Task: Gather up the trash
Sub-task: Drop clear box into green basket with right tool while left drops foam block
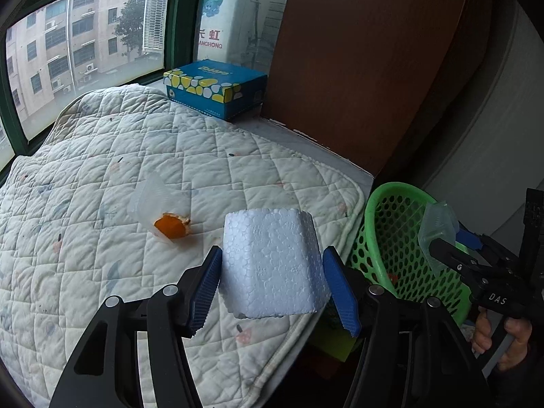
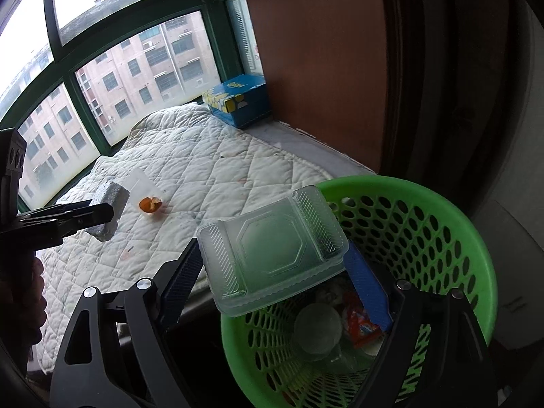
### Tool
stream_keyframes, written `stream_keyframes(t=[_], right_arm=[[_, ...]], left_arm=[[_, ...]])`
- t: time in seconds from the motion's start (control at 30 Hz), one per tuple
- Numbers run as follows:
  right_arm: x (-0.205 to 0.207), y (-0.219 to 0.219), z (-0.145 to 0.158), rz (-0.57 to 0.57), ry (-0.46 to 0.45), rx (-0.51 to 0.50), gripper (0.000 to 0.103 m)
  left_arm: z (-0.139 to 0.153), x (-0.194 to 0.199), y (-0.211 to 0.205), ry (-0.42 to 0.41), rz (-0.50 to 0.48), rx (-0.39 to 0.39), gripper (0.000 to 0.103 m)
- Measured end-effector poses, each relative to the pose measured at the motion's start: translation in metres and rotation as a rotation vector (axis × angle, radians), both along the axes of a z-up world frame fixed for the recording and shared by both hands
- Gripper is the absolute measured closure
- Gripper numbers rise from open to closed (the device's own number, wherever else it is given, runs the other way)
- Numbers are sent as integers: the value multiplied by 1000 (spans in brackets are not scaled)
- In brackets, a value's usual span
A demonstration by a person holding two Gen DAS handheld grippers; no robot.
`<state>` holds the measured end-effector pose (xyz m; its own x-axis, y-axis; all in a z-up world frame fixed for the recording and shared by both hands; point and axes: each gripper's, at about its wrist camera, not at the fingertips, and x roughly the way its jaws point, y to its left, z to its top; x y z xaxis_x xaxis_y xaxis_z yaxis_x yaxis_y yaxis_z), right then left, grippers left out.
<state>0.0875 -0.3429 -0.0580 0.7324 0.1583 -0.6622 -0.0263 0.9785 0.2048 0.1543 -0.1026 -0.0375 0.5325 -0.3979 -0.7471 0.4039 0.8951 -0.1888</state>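
My left gripper [image 1: 272, 272] is shut on a white foam block [image 1: 273, 261] and holds it above the quilted pad's right edge; the block also shows in the right wrist view [image 2: 107, 210]. My right gripper [image 2: 272, 258] is shut on a clear plastic container [image 2: 272, 248], held over the rim of the green perforated basket [image 2: 442, 238]. The basket also shows in the left wrist view [image 1: 401, 244], with the container [image 1: 437, 227] above it. An orange peel [image 1: 171, 226] and a clear plastic cup [image 1: 156, 200] lie on the pad.
The white quilted pad [image 1: 102, 204] covers a window ledge. A blue tissue box [image 1: 214, 88] stands at the back by the window. A brown wooden panel [image 1: 357, 68] rises on the right. The basket holds a clear lid [image 2: 318, 326] and a red wrapper [image 2: 360, 326].
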Motion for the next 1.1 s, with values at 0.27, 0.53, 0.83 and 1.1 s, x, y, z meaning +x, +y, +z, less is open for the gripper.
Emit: stream_keyframes(t=[0.27,0.53,0.83,1.1], right_arm=[[-18,-34,-1,-64,-9,-4,19],[-34,-65,1,-117,-26,16,16],[-50,-91,2,-167,-45,32,14],[-65,-106,3,-207,-65,59,14]], left_arm=[[11,-6,-49,-12,-78,7,44],[18,-8,-91,-20,-143,18,44],[15,-15,-133,-11,-214,40,44],[0,-17,-164,21,-262,63,44]])
